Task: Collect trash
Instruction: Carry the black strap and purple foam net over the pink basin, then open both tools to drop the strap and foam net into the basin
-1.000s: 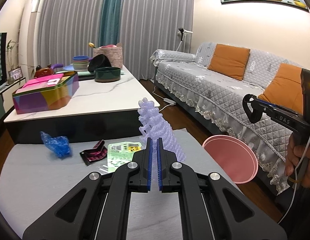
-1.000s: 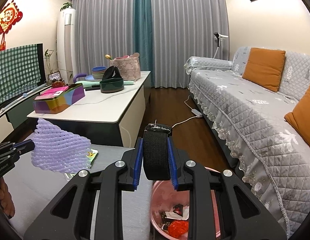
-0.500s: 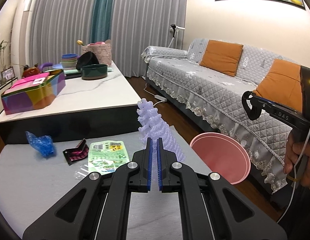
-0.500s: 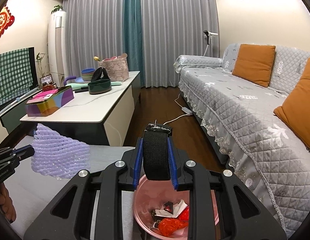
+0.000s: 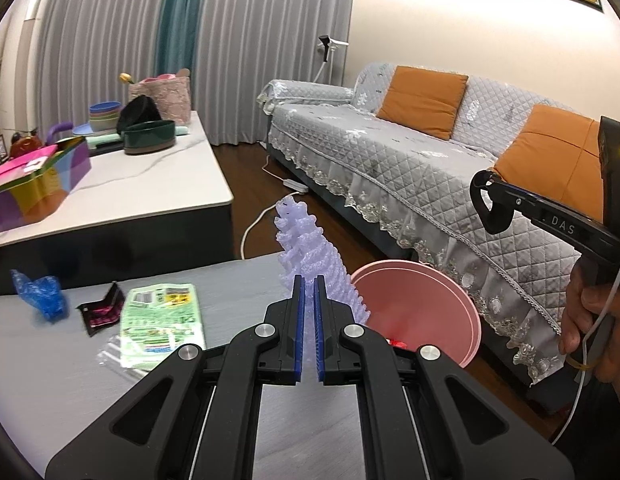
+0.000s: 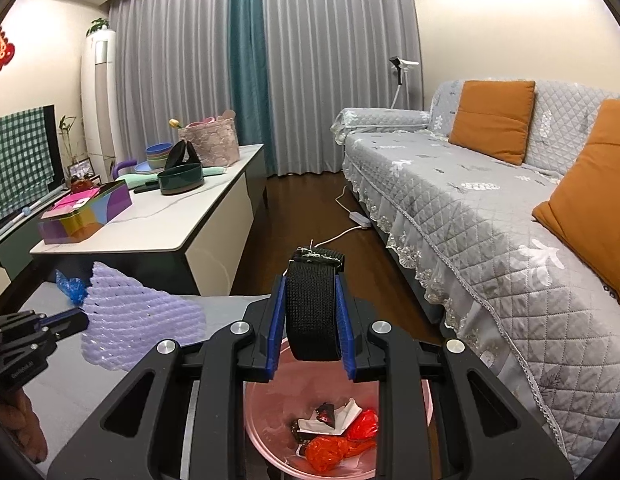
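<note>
Left gripper (image 5: 306, 308) clamped on lilac foam net (image 5: 310, 248), pink bin (image 5: 442, 300) just right of its tips, wrappers (image 5: 161, 316) left; right gripper (image 6: 312, 320) gripping black strap (image 6: 312, 312) above bin, now nearer than before.

Left tool (image 5: 305, 300) clamped shut; right tool (image 6: 312, 312) gripping
</note>
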A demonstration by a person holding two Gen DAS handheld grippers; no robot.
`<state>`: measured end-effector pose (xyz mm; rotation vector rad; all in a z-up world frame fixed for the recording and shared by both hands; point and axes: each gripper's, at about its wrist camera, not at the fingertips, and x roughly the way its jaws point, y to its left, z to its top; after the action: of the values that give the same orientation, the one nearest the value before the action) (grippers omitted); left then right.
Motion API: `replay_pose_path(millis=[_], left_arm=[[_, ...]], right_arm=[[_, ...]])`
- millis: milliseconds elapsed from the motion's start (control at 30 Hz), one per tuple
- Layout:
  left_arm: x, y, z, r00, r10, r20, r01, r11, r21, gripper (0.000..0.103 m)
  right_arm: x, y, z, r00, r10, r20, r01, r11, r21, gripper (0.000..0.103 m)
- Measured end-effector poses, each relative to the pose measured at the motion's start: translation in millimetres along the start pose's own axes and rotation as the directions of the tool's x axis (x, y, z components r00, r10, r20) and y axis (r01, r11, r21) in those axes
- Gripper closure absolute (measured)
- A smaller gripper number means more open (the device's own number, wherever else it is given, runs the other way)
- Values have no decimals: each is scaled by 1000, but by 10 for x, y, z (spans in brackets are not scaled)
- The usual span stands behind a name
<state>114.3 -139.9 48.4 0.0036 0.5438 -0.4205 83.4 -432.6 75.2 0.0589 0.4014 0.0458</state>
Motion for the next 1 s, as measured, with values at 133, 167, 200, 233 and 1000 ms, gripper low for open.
replay_pose_path(millis=[133,167,200,233,1000], left_arm=[[156,-128,44,1000,-22,-9,22,1000,16,99],[195,-155,61,1000,-28,-11,28,999,18,99],[248,-202,73,999,-37,-14,38,999,23,99],[295,-244,86,999,-45,-16,45,999,28,99],[1145,-744,64,985,-119,-123,129,988,81,98]], right_arm=[[74,-105,-32,1000,-8,-17,9,1000,15,79],[90,-125,-41,1000,-10,-20,11,1000,17,79],[105,-145,-51,1000,-12,-23,13,1000,19,79],[131,-174,-63,999,-17,-27,17,1000,20,79],[537,-506,-207,992,-46,-119,52,997,51,76]])
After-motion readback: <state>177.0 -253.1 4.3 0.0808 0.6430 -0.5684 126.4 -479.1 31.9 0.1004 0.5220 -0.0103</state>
